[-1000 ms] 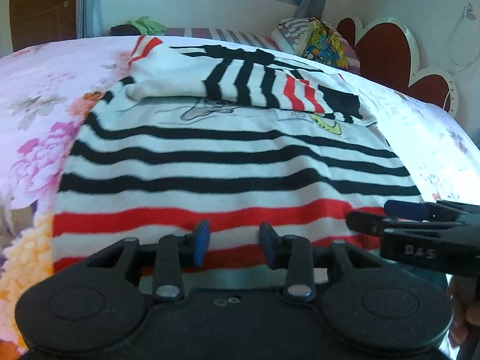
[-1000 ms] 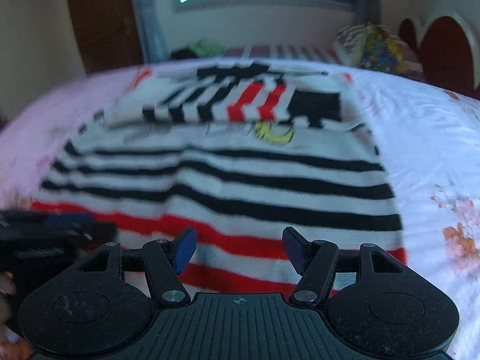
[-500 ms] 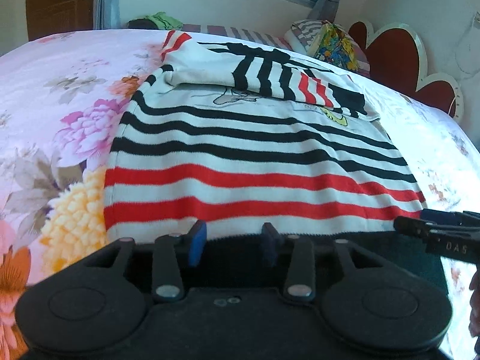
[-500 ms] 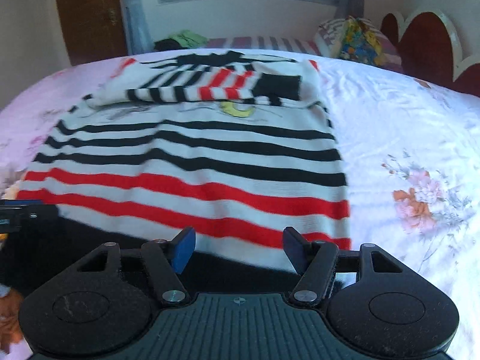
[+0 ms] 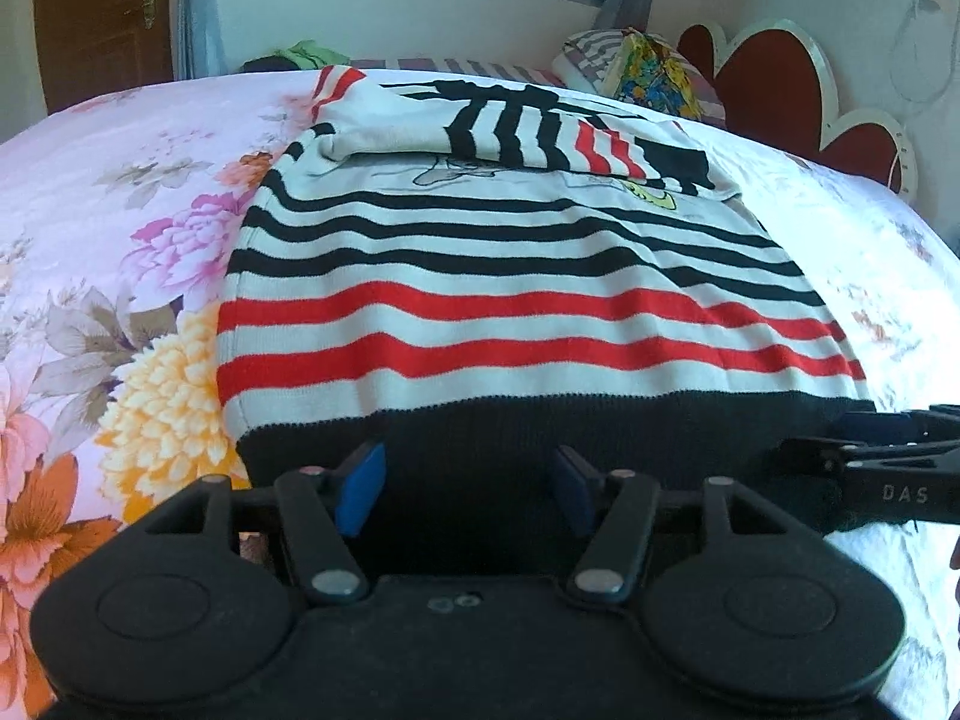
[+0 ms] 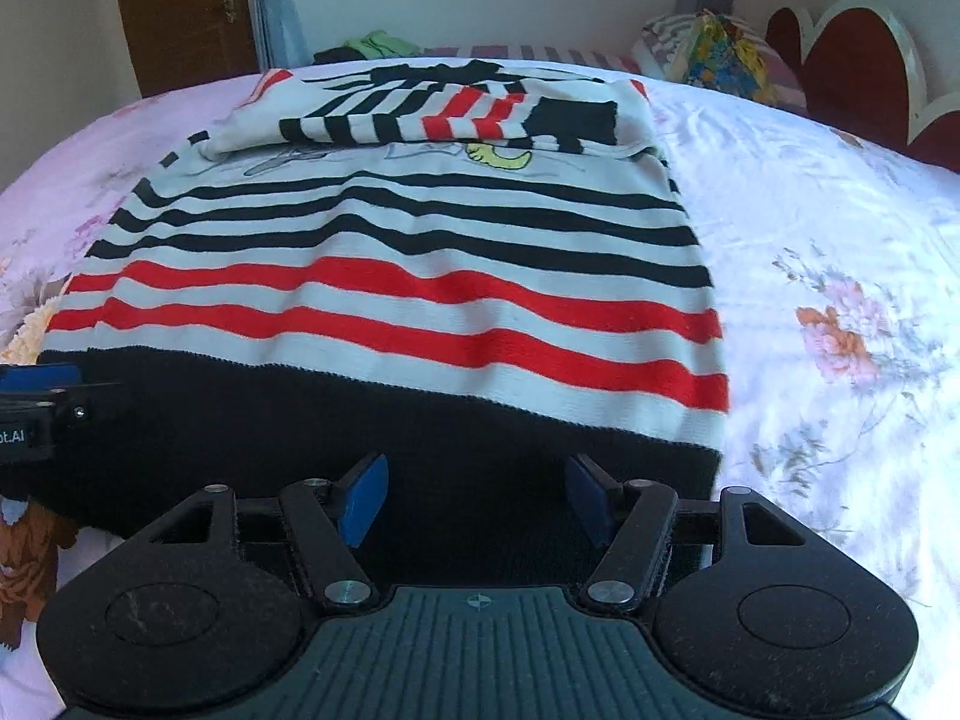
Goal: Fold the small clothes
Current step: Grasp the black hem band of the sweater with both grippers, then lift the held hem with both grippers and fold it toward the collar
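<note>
A small striped sweater [image 5: 510, 276], white with black and red stripes and a black hem, lies flat on the bed; it also shows in the right wrist view [image 6: 408, 276]. Its sleeves [image 5: 540, 132] are folded across the chest at the far end. My left gripper [image 5: 468, 492] is open and empty, just above the left part of the black hem. My right gripper [image 6: 474, 501] is open and empty over the right part of the hem. The right gripper [image 5: 882, 468] shows at the right edge of the left wrist view, and the left gripper [image 6: 36, 414] at the left edge of the right wrist view.
The bed carries a floral sheet [image 5: 120, 276]. A pillow and a colourful bag [image 5: 654, 72] lie at the far right by red heart-shaped headboards [image 5: 780, 90]. Green clothes [image 5: 312, 54] lie at the far edge. A wooden door [image 5: 102, 18] and a window stand behind.
Both grippers have pulled back toward the near hem, so more of the sweater shows. The left gripper's jaws have opened wider. The sweater lies unmoved.
</note>
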Available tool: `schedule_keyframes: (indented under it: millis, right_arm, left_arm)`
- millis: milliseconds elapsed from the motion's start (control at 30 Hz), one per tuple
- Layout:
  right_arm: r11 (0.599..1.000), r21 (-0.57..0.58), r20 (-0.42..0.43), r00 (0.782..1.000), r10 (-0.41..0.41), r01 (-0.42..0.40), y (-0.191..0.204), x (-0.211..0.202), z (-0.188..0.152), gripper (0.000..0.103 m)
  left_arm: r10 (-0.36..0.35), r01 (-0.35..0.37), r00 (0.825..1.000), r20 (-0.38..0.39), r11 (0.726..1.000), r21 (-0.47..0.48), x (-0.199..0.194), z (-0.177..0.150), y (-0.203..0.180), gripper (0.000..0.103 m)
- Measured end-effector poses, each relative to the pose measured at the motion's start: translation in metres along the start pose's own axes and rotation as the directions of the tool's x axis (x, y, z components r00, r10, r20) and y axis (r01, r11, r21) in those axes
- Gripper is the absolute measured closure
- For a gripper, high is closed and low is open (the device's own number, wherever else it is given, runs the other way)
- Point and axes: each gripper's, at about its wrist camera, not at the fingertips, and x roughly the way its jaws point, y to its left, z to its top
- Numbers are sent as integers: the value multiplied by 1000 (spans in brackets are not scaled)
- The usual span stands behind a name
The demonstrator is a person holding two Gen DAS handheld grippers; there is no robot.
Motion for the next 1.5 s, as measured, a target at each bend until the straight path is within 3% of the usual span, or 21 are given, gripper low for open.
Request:
schedule_keyframes:
  millis: [267,433,600,733,933,1133,1300,1433,1500]
  right_arm:
    - [998,43,2,999,-40,40,-13,-12,-1,39]
    - [998,41,-24,998,-51,52,-12,-6,-5,39]
    - [994,95,-6,998,-60,60,-19,-16,-3,39]
    - [989,129,-27,998,-62,65,-26,-17,-7,39]
    - [992,108,-20,997,-68,70,-30,-12,3,39]
    - [983,170,-43,997,-67,74,-48,-1,12,39]
    - [982,169,-54,996,-70,78,-53,2,15,39]
    - [978,196,-77,995,-59,73,-57,7,15,39]
    - [977,199,-75,996,-58,72,-58,7,13,39]
  left_arm:
    - [45,-43,999,20,997,-59,-13,-7,19,46]
    - [55,-54,998,20,998,-11,-11,-11,18,46]
    - [41,-41,999,8,998,-39,-15,-10,23,46]
    - [61,-61,998,11,998,14,-10,-12,17,46]
    - [60,-60,998,7,998,-6,-11,-8,21,49]
    - [73,-73,997,-5,997,-28,-12,1,26,51]
    - [124,-123,991,45,992,-24,-23,8,36,49]
    - [78,-83,995,-61,992,-92,-12,4,54,52]
    - [54,-60,997,-55,991,-118,-13,-1,58,54]
